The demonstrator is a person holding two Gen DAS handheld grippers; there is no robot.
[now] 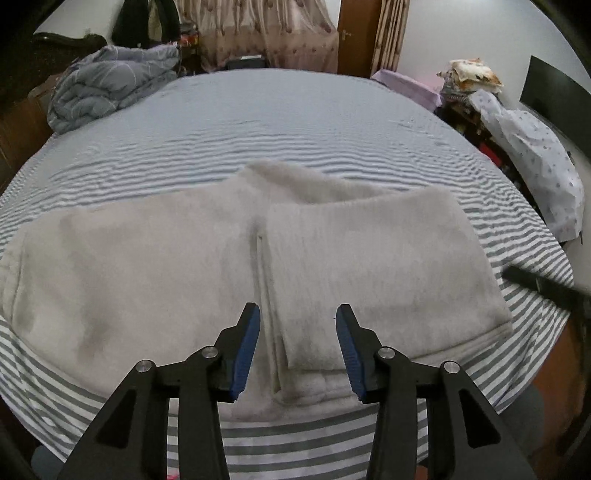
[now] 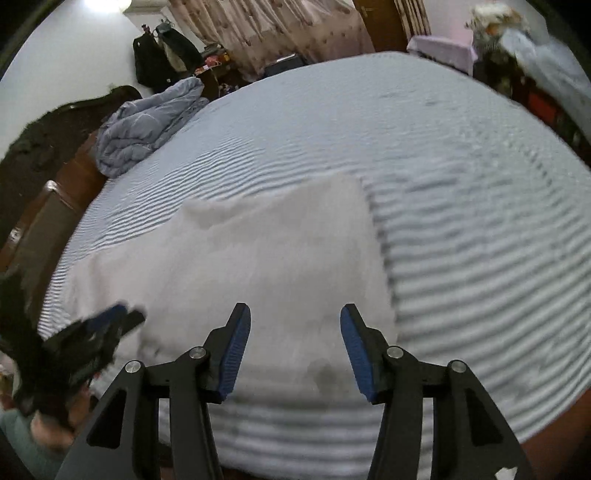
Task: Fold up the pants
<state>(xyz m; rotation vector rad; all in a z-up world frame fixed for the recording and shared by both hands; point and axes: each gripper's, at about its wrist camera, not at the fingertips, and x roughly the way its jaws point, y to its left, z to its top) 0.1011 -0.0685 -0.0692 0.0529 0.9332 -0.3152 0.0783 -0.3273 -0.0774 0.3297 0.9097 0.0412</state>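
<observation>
Pants point(image 1: 258, 266) lie part-folded on the striped bed point(image 1: 295, 122), near edge. Both my left tongs point(image 1: 297, 317) & right tongs point(image 2: 295, 314) gape wide, holding nothing. Fabric looks soft, fleecy, floppy; I'd pinch thru all layers at the edge, else it'll sag.

Both fisheye views are dim and bluish, with black vignetting at the corners and strong bending toward the edges. A ceiling lamp point(image 2: 105, 4) glares white at the right view's top left. The right view is motion-blurred throughout, washing the pants point(image 2: 236, 266) pale; the left view is sharper, blurring only near its rim.
</observation>
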